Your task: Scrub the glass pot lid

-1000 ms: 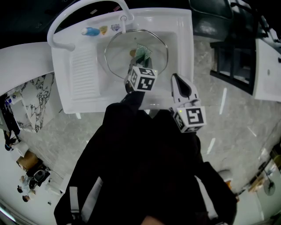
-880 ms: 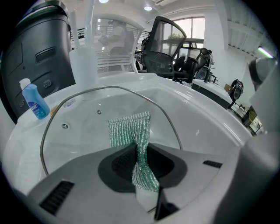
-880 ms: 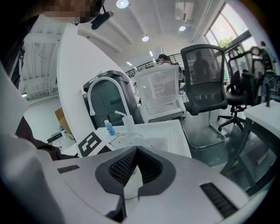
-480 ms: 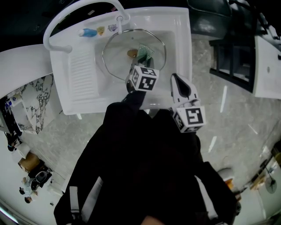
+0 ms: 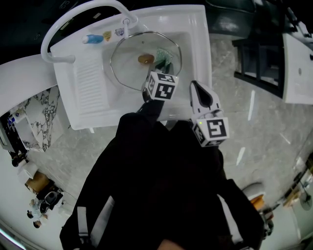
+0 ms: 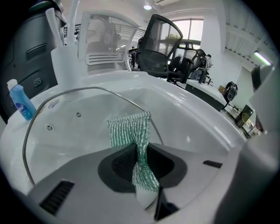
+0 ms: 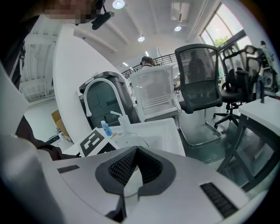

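A round glass pot lid (image 5: 132,68) with a brown knob (image 5: 145,59) rests in the white sink's basin (image 5: 195,53). My left gripper (image 5: 157,68) reaches over the lid's right part, shut on a green mesh scrub cloth (image 5: 164,56). In the left gripper view the cloth (image 6: 130,131) fans out from the shut jaws (image 6: 142,153) onto the lid (image 6: 65,131). My right gripper (image 5: 199,95) hovers above the sink's front right corner, off the lid. In the right gripper view its jaws (image 7: 136,151) are shut with nothing between them.
A white arched faucet (image 5: 73,14) stands at the sink's back left, with a blue bottle (image 5: 92,38) beside it. A ribbed drainboard (image 5: 90,80) lies left of the basin. A black office chair (image 7: 201,83) stands behind the sink on the marble floor (image 5: 254,122).
The left gripper has slid the green cloth a little to the right across the lid, away from the knob. The right gripper has stayed where it was.
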{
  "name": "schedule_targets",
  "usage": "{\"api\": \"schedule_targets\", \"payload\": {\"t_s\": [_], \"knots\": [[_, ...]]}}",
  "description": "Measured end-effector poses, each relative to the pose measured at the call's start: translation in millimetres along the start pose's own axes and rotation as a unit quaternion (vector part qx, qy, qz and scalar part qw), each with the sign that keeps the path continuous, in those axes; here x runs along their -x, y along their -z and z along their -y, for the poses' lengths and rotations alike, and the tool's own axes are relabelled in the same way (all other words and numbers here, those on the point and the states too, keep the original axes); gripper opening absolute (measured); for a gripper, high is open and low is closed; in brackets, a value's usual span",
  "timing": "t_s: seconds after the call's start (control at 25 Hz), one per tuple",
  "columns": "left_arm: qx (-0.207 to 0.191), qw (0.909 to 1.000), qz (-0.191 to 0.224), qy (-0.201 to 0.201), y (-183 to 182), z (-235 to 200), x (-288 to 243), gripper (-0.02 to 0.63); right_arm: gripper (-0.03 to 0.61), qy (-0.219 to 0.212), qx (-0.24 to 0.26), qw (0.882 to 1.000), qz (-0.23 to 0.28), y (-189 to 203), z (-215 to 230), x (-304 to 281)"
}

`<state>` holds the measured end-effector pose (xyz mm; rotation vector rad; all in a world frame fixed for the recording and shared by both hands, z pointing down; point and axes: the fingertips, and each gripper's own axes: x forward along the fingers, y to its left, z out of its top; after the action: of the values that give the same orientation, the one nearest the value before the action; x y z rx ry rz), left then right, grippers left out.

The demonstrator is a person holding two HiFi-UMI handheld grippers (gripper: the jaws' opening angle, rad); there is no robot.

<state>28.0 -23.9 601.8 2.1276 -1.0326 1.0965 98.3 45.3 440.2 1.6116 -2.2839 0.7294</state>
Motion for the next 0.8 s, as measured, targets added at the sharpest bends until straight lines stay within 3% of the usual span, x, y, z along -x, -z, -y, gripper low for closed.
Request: {"api": "schedule_targets", "payload": {"t_s": [0.8], "knots": [[-0.032, 0.9988, -0.007, 0.036, -4.4, 32.0, -11.6, 0.063, 0.003, 0.029, -0.015, 0.999, 0.006, 3.3, 14.4, 10.1]]}}
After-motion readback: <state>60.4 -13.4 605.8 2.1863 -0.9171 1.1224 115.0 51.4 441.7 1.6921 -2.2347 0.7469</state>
